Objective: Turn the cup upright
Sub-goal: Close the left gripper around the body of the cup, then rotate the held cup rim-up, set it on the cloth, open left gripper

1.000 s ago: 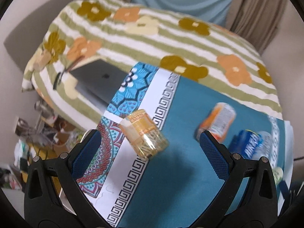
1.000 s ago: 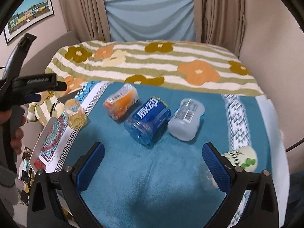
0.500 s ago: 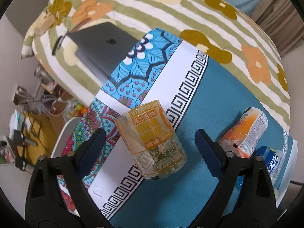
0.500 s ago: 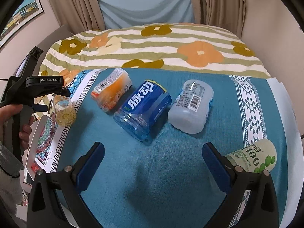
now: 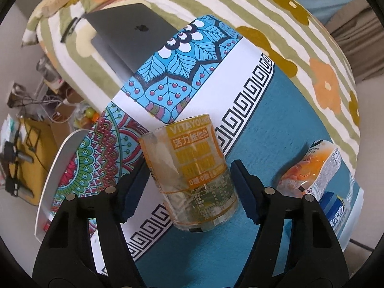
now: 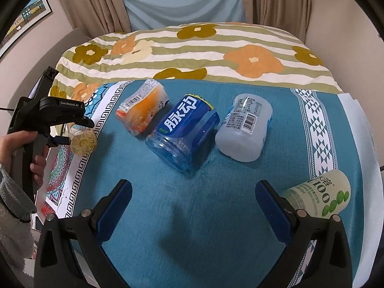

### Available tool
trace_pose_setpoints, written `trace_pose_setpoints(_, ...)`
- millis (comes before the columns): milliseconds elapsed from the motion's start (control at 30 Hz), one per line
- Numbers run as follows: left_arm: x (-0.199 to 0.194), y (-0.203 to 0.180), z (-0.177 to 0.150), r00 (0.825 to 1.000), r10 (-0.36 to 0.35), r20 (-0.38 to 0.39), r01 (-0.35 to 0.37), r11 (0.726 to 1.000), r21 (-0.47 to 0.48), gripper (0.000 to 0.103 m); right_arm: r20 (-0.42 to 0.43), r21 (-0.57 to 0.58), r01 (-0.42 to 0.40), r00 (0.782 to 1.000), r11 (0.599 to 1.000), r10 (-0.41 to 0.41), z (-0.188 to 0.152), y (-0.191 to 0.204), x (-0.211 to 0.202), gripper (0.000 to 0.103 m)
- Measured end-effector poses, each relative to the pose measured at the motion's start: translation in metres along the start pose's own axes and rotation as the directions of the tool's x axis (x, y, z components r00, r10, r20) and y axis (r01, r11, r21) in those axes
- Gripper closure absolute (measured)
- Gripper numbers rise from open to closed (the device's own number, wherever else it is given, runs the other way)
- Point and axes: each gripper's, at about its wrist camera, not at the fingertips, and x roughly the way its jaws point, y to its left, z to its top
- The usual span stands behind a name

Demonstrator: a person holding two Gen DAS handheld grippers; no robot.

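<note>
A clear cup with an orange VITAYOUNG label (image 5: 192, 175) lies on its side at the left edge of the blue cloth (image 5: 283, 132), its thick base toward me. My left gripper (image 5: 189, 184) is around the cup, its blue pads close on both sides; I cannot tell if they touch. The right wrist view shows the cup (image 6: 82, 140) beside the left gripper (image 6: 60, 120). My right gripper (image 6: 194, 206) is open and empty above bare cloth (image 6: 192, 216).
Several other cups lie on their sides on the cloth: an orange one (image 6: 141, 110), a blue one (image 6: 184, 132), a frosted white one (image 6: 244, 132) and a green-print one (image 6: 319, 196). A grey laptop (image 5: 129, 38) lies on the flowered bedspread (image 6: 192, 48).
My left gripper has come down over the orange-label cup and its jaws have narrowed around it. The right gripper has barely moved.
</note>
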Motion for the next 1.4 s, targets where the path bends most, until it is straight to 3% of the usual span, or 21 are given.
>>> trace_pose_setpoints(400, -0.027, -0.010, -0.012, 1.000, -0.010, 0.023, 0.008, 0.995, 0.098, 0.032, 0.019, 0.006, -0.002, 1.000, 1.000, 0.002, 0.002, 0.004, -0.013, 0.000)
trace_pose_setpoints(733, -0.045, -0.027, -0.062, 0.998, -0.044, -0.033, 0.051, 0.967, 0.251, 0.033, 0.085, -0.004, -0.006, 0.996, 1.000, 0.007, -0.002, 0.003, -0.032, 0.000)
trace_pose_setpoints(933, -0.048, -0.044, -0.119, 0.992, -0.021, -0.123, 0.071, 0.905, 0.420, 0.033, 0.114, 0.023, -0.011, 0.993, 1.000, 0.008, -0.019, -0.010, -0.037, 0.000)
trace_pose_setpoints(1100, -0.041, -0.066, -0.168, 0.977, -0.007, -0.211, 0.124, 0.829, 0.546, 0.033, 0.122, 0.067, 0.010, 0.992, 0.998, -0.018, -0.037, -0.020, -0.048, 0.000)
trace_pose_setpoints(1400, -0.015, -0.105, -0.211, 0.956, 0.048, -0.288, 0.168, 0.717, 0.677, 0.033, 0.119, 0.134, 0.074, 0.989, 0.988, -0.090, -0.073, -0.039, -0.064, 0.000)
